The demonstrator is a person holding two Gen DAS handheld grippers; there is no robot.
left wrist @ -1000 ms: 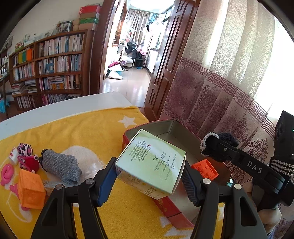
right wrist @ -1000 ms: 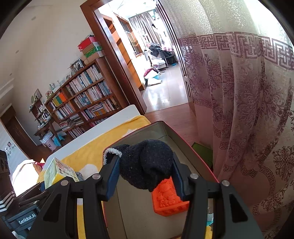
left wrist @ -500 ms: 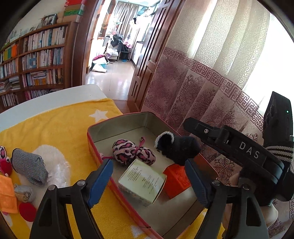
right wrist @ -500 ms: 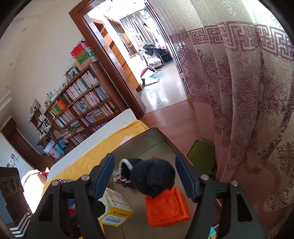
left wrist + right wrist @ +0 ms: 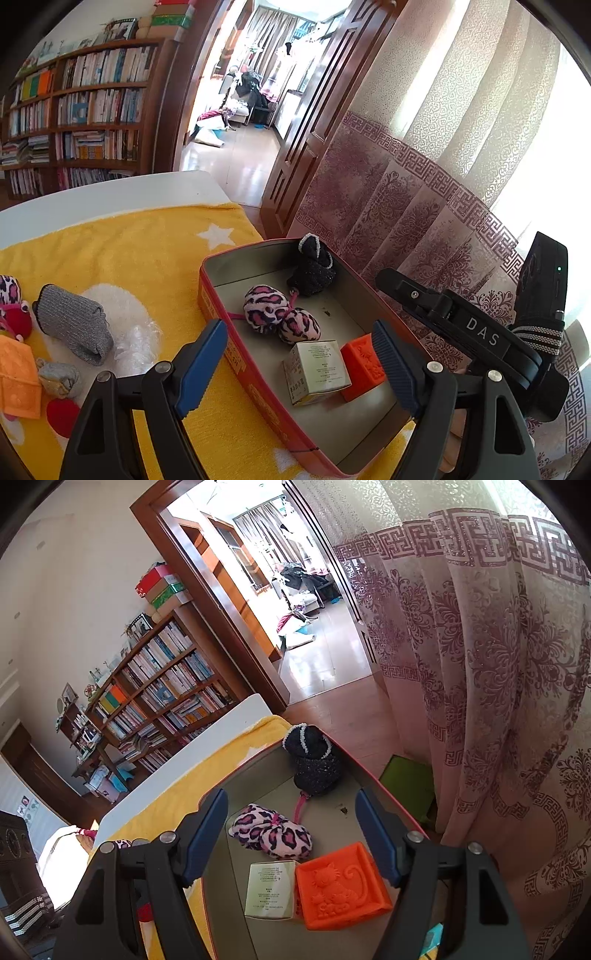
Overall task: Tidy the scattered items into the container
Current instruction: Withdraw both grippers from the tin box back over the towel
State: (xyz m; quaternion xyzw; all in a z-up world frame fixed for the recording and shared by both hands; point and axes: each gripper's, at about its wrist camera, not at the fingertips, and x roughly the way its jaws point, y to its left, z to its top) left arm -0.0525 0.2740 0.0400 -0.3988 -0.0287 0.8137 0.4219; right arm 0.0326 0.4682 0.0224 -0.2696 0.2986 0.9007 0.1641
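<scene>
Now both claws point(image 5: 299, 365) point(image 5: 291, 838) empty above tin point(image 5: 218, 314).

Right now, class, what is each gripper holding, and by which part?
Nothing. The left gripper and right gripper are both open and empty above the tin.

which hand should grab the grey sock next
Left. The left hand-held gripper is open and empty, and its view shows the grey sock on the yellow towel. The right hand-held gripper sits over the tin.
</scene>
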